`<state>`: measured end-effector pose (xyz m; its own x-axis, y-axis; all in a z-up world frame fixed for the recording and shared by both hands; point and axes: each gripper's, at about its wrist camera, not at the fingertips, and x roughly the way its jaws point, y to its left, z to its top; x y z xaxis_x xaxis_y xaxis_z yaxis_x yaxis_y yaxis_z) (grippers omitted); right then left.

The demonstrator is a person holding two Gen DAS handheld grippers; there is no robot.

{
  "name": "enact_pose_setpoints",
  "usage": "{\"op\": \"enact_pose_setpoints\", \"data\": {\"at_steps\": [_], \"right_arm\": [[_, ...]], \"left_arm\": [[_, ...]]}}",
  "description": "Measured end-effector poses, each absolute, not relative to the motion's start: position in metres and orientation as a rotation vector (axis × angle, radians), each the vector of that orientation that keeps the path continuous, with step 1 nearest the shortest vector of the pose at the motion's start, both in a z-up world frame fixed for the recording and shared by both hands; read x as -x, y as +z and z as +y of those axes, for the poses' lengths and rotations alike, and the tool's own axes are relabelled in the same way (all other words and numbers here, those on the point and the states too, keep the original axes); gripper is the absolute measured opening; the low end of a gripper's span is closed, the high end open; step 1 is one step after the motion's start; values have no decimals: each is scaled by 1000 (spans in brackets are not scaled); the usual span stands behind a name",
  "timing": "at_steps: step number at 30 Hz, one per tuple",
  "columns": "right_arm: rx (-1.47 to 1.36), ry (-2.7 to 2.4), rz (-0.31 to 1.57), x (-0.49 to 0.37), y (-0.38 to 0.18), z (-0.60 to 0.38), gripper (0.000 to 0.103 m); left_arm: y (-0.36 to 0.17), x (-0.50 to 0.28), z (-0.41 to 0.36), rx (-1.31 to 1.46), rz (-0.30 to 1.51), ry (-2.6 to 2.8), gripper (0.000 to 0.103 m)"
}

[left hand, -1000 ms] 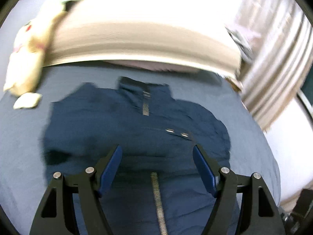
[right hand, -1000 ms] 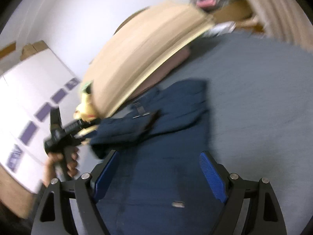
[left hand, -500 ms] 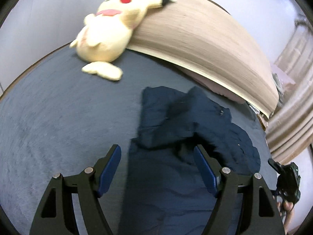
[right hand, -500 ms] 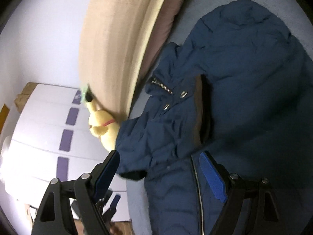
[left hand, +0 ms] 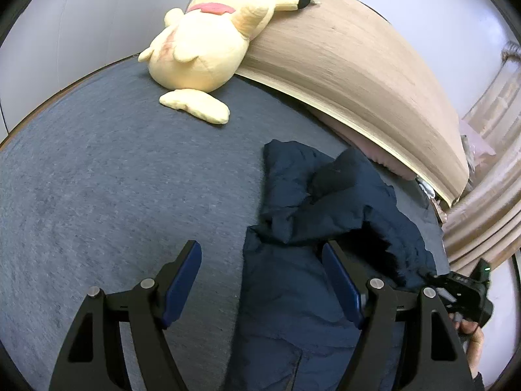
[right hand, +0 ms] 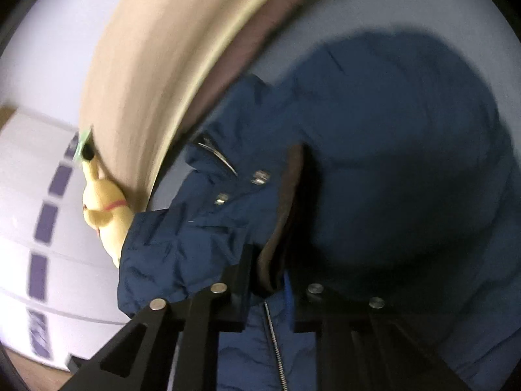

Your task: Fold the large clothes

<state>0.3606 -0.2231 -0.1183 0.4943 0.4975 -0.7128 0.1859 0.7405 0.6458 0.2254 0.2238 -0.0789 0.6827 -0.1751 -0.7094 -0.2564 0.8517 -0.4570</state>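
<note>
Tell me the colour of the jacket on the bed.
Dark navy blue jacket, with a brown strip at its edge; clearest in the right wrist view.

Both wrist cameras are looking steeply down at the dark blue padded jacket (left hand: 325, 228) (right hand: 374, 163), the right from closer; both are catching the yellow plush toy (left hand: 202, 52) (right hand: 104, 215) beyond it

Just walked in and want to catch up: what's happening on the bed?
A person with a gripper in each hand is folding a navy jacket on the grey bed. The right gripper is closing on the jacket's brown-lined front edge. The left gripper hangs open over its other side. A yellow plush toy leans on the headboard.
</note>
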Motion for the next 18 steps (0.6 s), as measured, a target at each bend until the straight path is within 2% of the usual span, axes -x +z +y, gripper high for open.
{"op": "enact_pose_setpoints", "data": {"at_steps": [9, 13, 18], "right_arm": [[-287, 197, 818, -375, -5, -220, 12], [-233, 158, 832, -382, -18, -233, 11], [-241, 94, 935, -372, -78, -261, 11]], "left_arm": [[-79, -249, 207, 540, 831, 32, 77], [-81, -268, 190, 497, 845, 19, 77], [-83, -294, 161, 413, 868, 17, 77]]}}
